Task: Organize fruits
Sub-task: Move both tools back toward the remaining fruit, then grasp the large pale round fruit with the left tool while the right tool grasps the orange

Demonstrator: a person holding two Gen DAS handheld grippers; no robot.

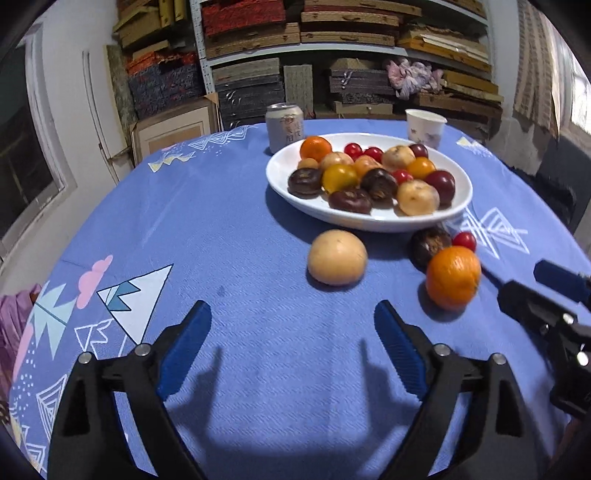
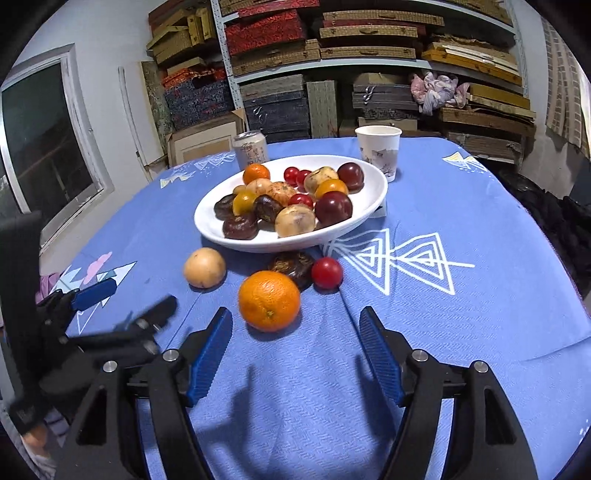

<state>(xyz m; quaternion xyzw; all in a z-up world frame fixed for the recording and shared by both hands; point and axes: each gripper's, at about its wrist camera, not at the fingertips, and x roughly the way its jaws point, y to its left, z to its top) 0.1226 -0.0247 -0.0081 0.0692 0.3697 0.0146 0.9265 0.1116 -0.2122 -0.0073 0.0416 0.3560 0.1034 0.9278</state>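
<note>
looks like a storeroom pressed into use as a dining corner. along the back wall, grey metal shelving point(image 2: 369, 64) crammed with flat woven and fabric-covered boxes point(image 2: 273, 31), plus a bundle of pink cloth point(image 2: 437, 90). in front, a table under a blue patterned cloth point(image 2: 461, 229).

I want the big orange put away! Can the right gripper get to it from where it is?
Probably yes. The right gripper is open and the orange sits just ahead of its fingers on the tablecloth, nothing between them. The dark fruit lies behind it.
</note>
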